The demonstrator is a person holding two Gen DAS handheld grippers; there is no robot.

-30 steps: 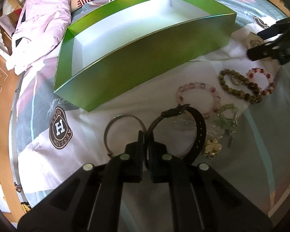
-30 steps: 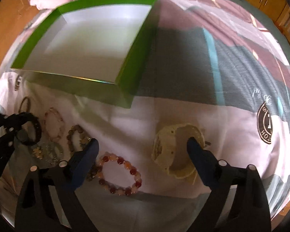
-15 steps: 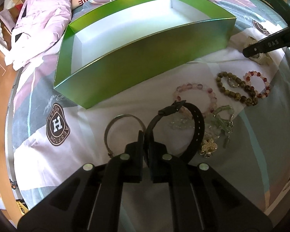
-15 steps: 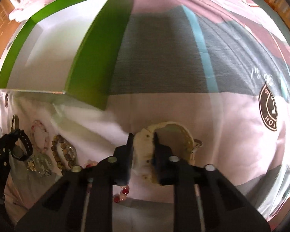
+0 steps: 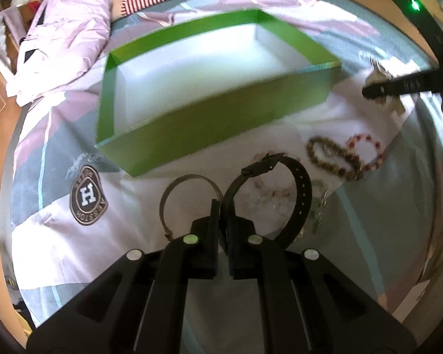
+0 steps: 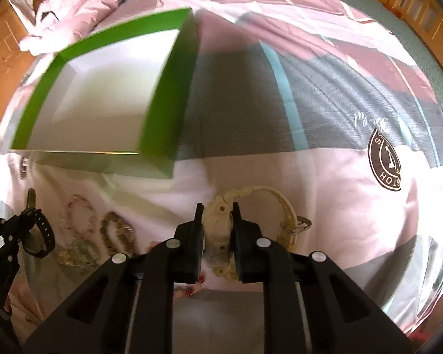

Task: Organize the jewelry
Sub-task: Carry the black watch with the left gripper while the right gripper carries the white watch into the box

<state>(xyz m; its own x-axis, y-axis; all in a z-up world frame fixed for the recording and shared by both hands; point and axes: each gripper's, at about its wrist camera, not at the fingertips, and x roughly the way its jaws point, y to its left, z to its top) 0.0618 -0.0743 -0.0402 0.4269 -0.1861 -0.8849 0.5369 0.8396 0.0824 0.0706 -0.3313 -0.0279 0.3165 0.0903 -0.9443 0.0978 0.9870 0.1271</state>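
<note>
My left gripper [image 5: 221, 206] is shut on a black watch strap [image 5: 304, 188], which loops up off the bed above the other jewelry. My right gripper [image 6: 217, 209] is shut on the case of a cream watch [image 6: 268, 194]; I cannot tell whether the watch has left the sheet. An empty green box [image 5: 221, 124] with a white inside sits beyond both grippers, up and to the left in the right wrist view as the green box [image 6: 168, 112]. The right gripper's finger [image 5: 398, 85] shows at the right edge of the left wrist view.
A silver bangle [image 5: 174, 194] lies on the sheet beside the left fingers. Brown beads [image 5: 330, 159], red beads [image 5: 369, 150] and pale pink beads [image 6: 79, 212] lie right of it. A pink garment [image 5: 59, 35] is bunched beyond the box. Patterned bedsheet [image 6: 310, 103] spreads to the right.
The right gripper went from wide open around the cream watch to shut on it. Both views have pulled back from the bed, and the black strap hangs higher over the beads.
</note>
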